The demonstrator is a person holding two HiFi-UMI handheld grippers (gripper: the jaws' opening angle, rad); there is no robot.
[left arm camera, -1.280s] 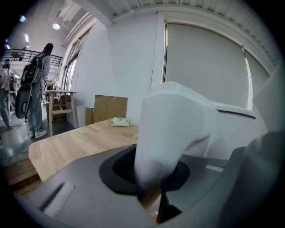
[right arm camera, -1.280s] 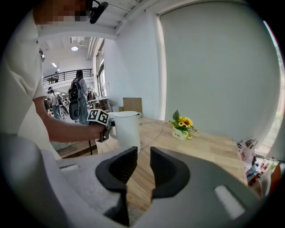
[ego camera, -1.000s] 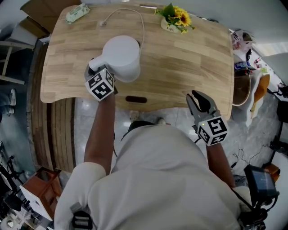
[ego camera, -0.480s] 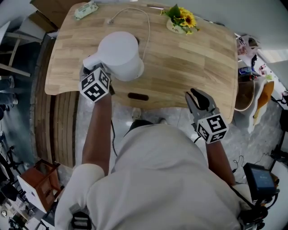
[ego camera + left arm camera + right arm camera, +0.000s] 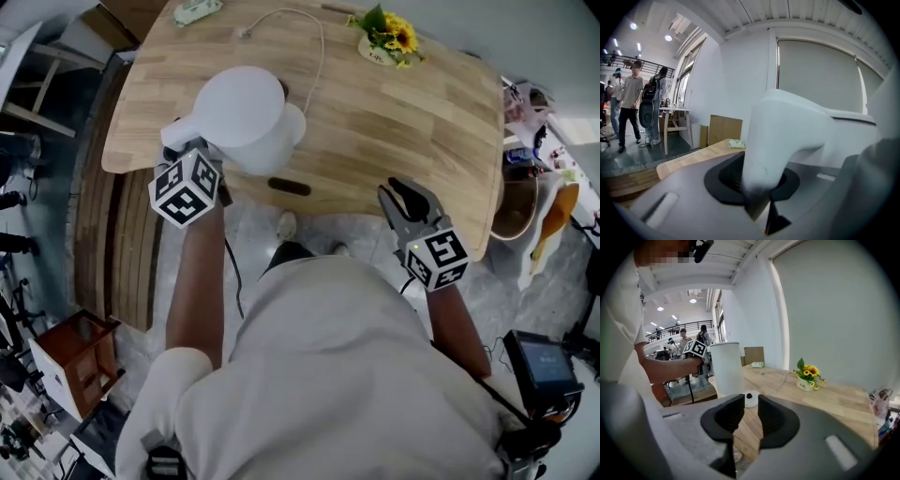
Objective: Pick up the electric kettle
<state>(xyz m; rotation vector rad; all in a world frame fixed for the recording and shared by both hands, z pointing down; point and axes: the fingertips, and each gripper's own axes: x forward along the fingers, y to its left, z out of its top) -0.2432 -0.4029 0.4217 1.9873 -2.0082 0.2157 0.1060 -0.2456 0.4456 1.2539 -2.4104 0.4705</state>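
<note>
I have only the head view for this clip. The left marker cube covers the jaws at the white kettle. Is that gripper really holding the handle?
Observer: Yes. The left gripper view shows the left gripper closed on the kettle's white handle, which fills the space between its jaws.
Operator: Is the kettle off its stand? Its body blocks my sight.
Observer: In the right gripper view the kettle is not on the round white base. The base sits uncovered on the table.
Operator: And the other gripper?
Observer: Its own view shows the right gripper with its jaws slightly apart and nothing between them.
</note>
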